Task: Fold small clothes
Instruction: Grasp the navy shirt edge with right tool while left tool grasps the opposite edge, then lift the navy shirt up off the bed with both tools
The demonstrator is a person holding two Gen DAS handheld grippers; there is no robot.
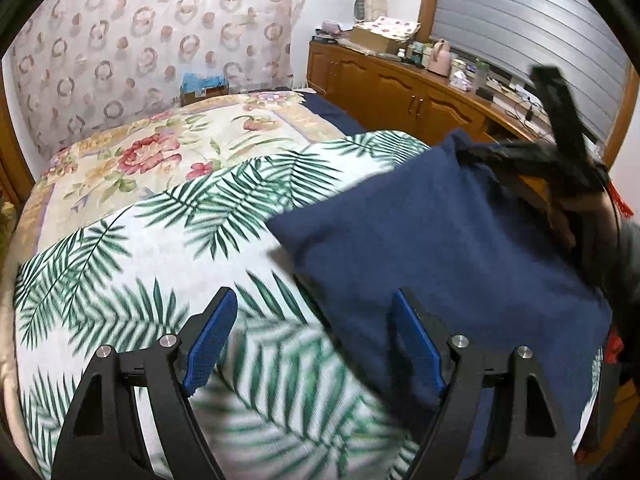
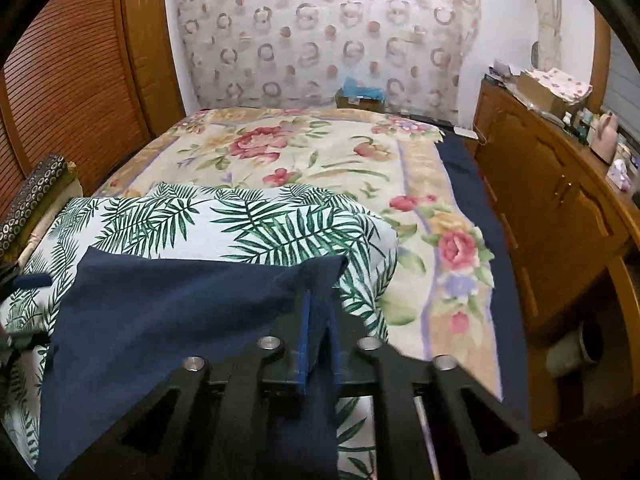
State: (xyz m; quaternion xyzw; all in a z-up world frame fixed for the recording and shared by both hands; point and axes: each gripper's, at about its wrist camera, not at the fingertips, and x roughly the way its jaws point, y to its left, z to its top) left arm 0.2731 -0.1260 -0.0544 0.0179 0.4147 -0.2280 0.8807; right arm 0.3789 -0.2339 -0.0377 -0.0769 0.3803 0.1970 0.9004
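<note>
A navy blue cloth [image 1: 440, 248] lies on a white quilt with green leaf print [image 1: 168, 248] on the bed. My left gripper [image 1: 314, 340] is open, low over the quilt. Its right pad stands over the cloth's near left edge and nothing is between its fingers. My right gripper [image 2: 320, 336] is shut on the navy cloth [image 2: 180, 312], pinching its right corner between the blue pads so that the corner is lifted. In the left wrist view the right gripper [image 1: 480, 156] shows at the cloth's far right corner, with a person's hand behind it.
A floral bedspread [image 2: 320, 152] covers the far part of the bed. A wooden cabinet [image 2: 552, 208] cluttered with bottles and boxes runs along the right side. A slatted wooden door [image 2: 72, 80] and stacked cushions [image 2: 36, 192] are at the left.
</note>
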